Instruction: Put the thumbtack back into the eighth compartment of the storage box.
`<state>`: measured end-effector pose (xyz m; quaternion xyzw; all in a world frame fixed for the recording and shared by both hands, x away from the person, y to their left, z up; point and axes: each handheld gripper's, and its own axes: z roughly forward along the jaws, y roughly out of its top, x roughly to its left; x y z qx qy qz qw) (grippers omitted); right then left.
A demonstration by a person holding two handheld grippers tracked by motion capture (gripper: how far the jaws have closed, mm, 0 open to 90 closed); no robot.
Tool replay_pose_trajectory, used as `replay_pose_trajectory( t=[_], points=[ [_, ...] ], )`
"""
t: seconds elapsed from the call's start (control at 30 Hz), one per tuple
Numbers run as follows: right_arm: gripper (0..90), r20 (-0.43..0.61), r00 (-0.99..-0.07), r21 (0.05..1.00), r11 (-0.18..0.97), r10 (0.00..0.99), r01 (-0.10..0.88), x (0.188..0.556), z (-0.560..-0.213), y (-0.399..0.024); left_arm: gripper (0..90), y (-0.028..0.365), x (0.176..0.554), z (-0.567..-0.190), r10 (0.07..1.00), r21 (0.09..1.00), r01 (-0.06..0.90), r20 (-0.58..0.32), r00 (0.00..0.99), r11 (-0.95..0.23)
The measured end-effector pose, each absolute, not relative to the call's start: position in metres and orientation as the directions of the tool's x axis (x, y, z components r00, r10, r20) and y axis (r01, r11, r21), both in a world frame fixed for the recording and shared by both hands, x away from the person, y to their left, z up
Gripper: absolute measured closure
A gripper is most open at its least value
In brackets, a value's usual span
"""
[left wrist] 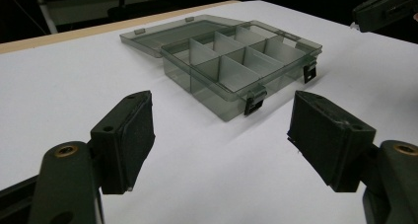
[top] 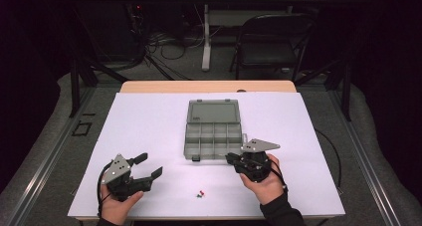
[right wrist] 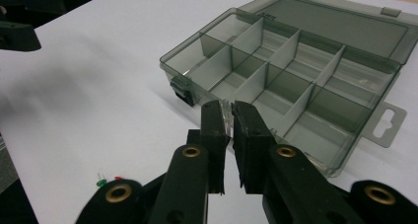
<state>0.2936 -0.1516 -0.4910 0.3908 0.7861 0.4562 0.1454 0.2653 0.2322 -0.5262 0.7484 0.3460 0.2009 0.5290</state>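
Note:
A smoky clear compartment box lies open mid-table with its lid flat behind it, and its compartments look empty. My right gripper hovers at the box's near right corner. In the right gripper view its jaws stand almost together, pinching a small pale clear piece just in front of the box. My left gripper rests at the near left, open and holding nothing. From the left gripper view the box lies beyond the gripper. Two tiny parts, red and green, lie near the front edge.
The white table sheet spreads around the box. A dark folding chair and a desk leg stand beyond the far edge. The left gripper view catches my right gripper at its top right.

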Motion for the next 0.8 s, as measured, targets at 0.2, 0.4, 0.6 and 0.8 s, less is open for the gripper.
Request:
replay_pose_trajectory(
  t=[0.2,0.4,0.6,0.8],
  points=[
    [83.5,0.119,-0.637,0.829,0.277,0.762,0.486,0.301,-0.490,-0.155,25.0,0.232,0.266,-0.526,0.731,0.931,0.306,-0.065,0.679,-0.201],
    [83.5,0.112,-0.620,0.824,0.276,0.776,0.495,0.312,-0.491,-0.155,25.0,0.231,0.266,-0.527,0.732,0.930,0.308,-0.066,0.679,-0.201],
    [83.5,0.096,-0.588,0.814,0.277,0.803,0.511,0.328,-0.497,-0.155,25.0,0.232,0.266,-0.527,0.732,0.928,0.311,-0.066,0.679,-0.204],
    [83.5,0.086,-0.575,0.798,0.289,0.814,0.528,0.337,-0.504,-0.154,25.1,0.232,0.266,-0.527,0.730,0.928,0.311,-0.066,0.680,-0.205]
  ],
)
